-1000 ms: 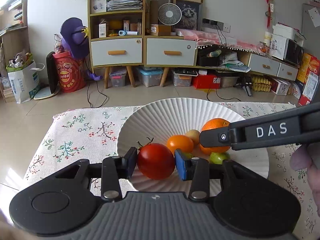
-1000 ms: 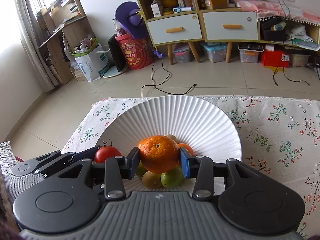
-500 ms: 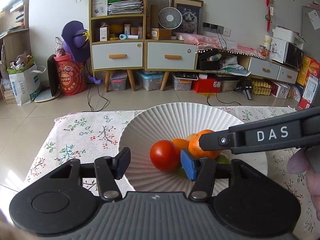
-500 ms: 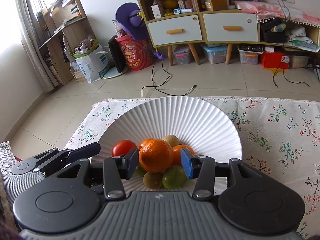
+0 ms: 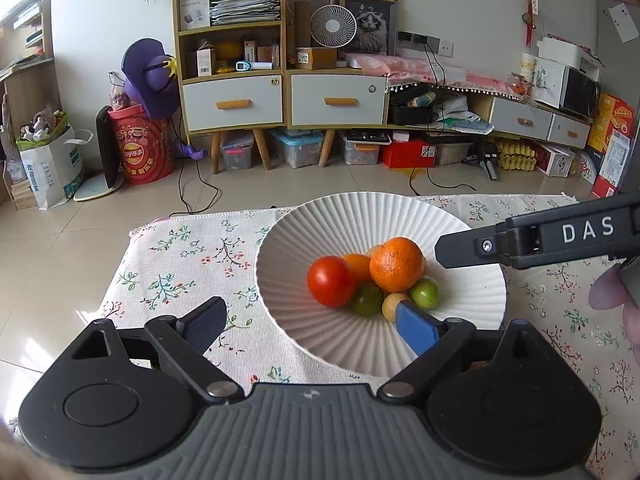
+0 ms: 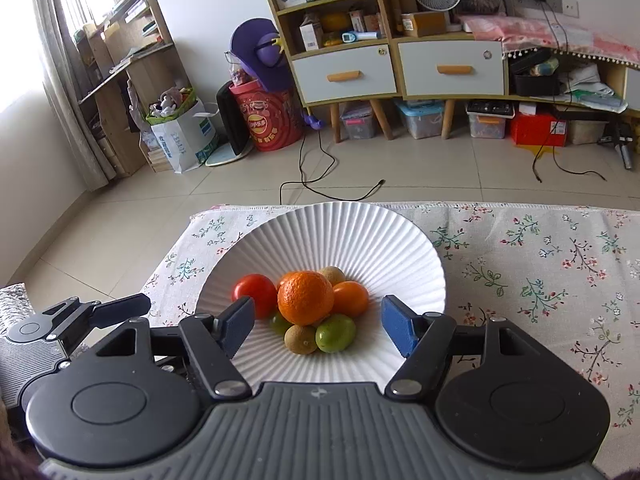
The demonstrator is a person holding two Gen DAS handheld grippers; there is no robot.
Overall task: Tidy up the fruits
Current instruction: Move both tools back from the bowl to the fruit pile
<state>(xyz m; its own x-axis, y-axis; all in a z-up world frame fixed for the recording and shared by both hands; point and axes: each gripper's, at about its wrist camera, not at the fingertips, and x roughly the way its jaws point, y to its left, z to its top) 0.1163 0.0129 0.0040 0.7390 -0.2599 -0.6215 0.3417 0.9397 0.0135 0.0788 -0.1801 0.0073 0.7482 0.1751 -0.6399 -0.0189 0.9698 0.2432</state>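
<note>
Both fruits now lie in the white ribbed plate [image 6: 280,240] on the counter [image 6: 540,264], and neither hand-held gripper has hold of anything; the left hand-held gripper [image 5: 310,326] has just been opening and its jaws stand very wide, one pad out over the floral cloth [image 5: 180,264], the other over the plate's near side; the tomato [image 5: 331,286] sits free ahead of it, at about 12 o'clock from the mid-point between the pads, touching neither; the right hand-held gripper [image 6: 318,330] has likewise just been opening, its jaws roughly half spread with a clear gap either side of the large orange [image 6: 306,298], which rests on top of the heap at its 12 o'clock.

The heap is tight; in the right wrist view the tomato lies at the orange's 9 o'clock, a smaller orange fruit [image 6: 351,298] at its 3 o'clock, a brownish fruit [image 6: 301,339] and a green one [image 6: 335,333] at 6 o'clock, nearest the pads; round fruit offers no long axis to align with.

Judging from this, both placements look done, and the move to come is a straight retreat toward 6 o'clock and upward; the right pads are the closer to the pile, so a sideways drift there could nudge the low green fruit and unsettle the orange.
</note>
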